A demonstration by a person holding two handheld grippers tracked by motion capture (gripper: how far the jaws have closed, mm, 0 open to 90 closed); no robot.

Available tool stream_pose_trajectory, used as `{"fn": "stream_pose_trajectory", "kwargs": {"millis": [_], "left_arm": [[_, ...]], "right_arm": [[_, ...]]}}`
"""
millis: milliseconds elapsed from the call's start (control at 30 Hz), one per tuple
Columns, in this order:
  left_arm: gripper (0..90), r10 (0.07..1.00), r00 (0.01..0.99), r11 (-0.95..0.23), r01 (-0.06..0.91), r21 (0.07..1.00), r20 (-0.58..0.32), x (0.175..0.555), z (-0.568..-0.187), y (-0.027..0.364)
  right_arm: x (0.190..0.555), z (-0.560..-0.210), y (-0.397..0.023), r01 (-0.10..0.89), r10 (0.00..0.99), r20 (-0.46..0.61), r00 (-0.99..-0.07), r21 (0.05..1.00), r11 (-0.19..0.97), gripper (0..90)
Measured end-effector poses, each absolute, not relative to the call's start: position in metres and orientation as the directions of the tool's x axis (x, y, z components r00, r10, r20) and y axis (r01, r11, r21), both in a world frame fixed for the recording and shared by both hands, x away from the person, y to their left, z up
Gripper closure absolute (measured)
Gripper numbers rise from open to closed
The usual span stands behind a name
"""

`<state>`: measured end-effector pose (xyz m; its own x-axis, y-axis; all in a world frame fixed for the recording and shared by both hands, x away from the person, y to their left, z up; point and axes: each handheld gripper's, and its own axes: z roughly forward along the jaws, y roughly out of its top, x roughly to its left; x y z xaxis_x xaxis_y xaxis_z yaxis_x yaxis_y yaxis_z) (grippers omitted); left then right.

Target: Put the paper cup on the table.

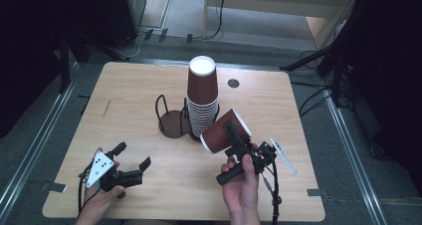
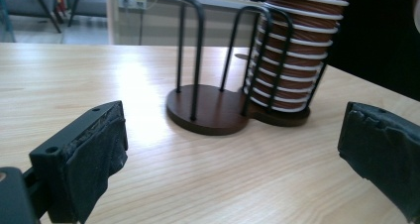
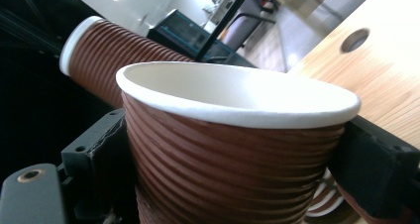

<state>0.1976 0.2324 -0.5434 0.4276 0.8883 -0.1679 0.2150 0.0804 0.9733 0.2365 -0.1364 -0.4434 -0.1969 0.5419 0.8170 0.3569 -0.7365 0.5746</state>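
Note:
A tall stack of brown ribbed paper cups (image 1: 202, 98) (image 2: 292, 55) stands upside down in the right half of a dark wire cup holder (image 1: 171, 119) (image 2: 208, 110); the holder's left half is empty. My right gripper (image 1: 230, 134) (image 3: 237, 149) is shut on one more brown cup (image 1: 219, 135) (image 3: 233, 154), held tilted on its side just in front of and to the right of the stack, white rim toward the camera. My left gripper (image 1: 133, 154) (image 2: 233, 149) stands open and empty near the table's front left, its jaws pointing at the holder.
The wooden table (image 1: 129, 85) has a round cable hole (image 1: 233, 83) (image 3: 354, 39) at the back right. Dark stands and cables ring the table on the floor. Bare tabletop lies between my left gripper and the holder.

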Motion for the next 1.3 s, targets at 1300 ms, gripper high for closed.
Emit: {"fn": "stream_pose_trajectory", "kwargs": {"millis": [1300], "left_arm": [[0.0,0.942,0.246,0.158,0.272,0.949,-0.227,0.203,-0.553,0.289]], "right_arm": [[0.283,-0.485,-0.182,0.057,0.978,0.206,0.008,0.977,-0.206,10.8]]}}
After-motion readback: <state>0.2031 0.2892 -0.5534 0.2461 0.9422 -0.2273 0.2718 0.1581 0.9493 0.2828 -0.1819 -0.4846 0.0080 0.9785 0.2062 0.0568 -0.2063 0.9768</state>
